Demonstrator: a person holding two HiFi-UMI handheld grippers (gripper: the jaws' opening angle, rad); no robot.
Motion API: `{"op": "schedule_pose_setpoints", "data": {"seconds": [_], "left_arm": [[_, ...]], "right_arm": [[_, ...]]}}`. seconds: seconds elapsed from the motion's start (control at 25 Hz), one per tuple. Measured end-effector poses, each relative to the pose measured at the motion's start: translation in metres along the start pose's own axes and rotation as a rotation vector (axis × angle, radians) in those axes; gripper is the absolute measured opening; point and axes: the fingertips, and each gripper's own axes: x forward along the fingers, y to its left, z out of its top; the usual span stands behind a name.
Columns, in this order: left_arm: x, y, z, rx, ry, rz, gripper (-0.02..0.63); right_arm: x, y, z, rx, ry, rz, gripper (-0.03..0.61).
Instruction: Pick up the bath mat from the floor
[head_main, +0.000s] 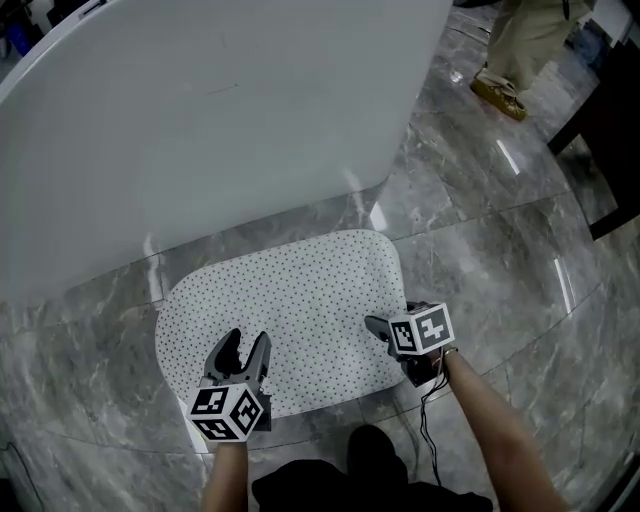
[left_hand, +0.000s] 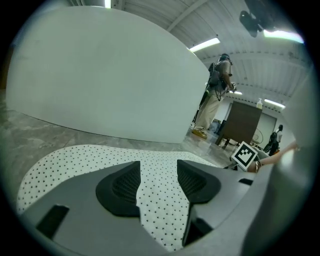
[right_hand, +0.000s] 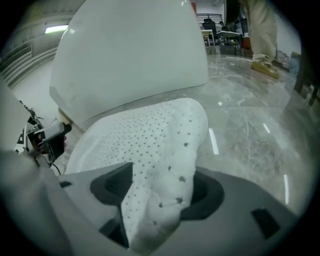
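The mat (head_main: 300, 300) lies on the floor (head_main: 480, 230) at mid-frame, the left gripper (head_main: 245, 340) part-open over its lower left edge, the right gripper (head_main: 385, 335) spread wide around its bunched lower right corner.

your head view is bright and evenly lit from above. the polished floor (head_main: 520, 250) throws back short white streaks of glare, and the white tub (head_main: 200, 120) is close to washed out. in your left gripper view, strip lights (left_hand: 203, 45) glow on the ceiling and flare a little. both gripper views bend hard toward the edges and go black at the corners. in your right gripper view the mat (right_hand: 160, 210) nearest the lens is soft and out of focus.
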Motion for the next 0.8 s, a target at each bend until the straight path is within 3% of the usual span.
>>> {"op": "schedule_pose_setpoints", "data": {"seconds": [0.16, 0.28, 0.64, 0.8], "left_arm": [[-0.016, 0.011, -0.003, -0.022, -0.008, 0.024, 0.229], [-0.030, 0.021, -0.003, -0.033, -0.021, 0.048, 0.229], [-0.078, 0.052, -0.008, -0.086, -0.070, 0.163, 0.227], [-0.098, 0.067, -0.008, -0.098, -0.085, 0.210, 0.229]], "right_arm": [[-0.001, 0.023, 0.001, -0.020, -0.014, 0.026, 0.239], [-0.008, 0.024, 0.006, -0.011, -0.051, -0.008, 0.064], [-0.028, 0.070, 0.020, 0.065, -0.105, 0.144, 0.038], [-0.039, 0.093, 0.028, 0.034, -0.145, 0.174, 0.038]]}}
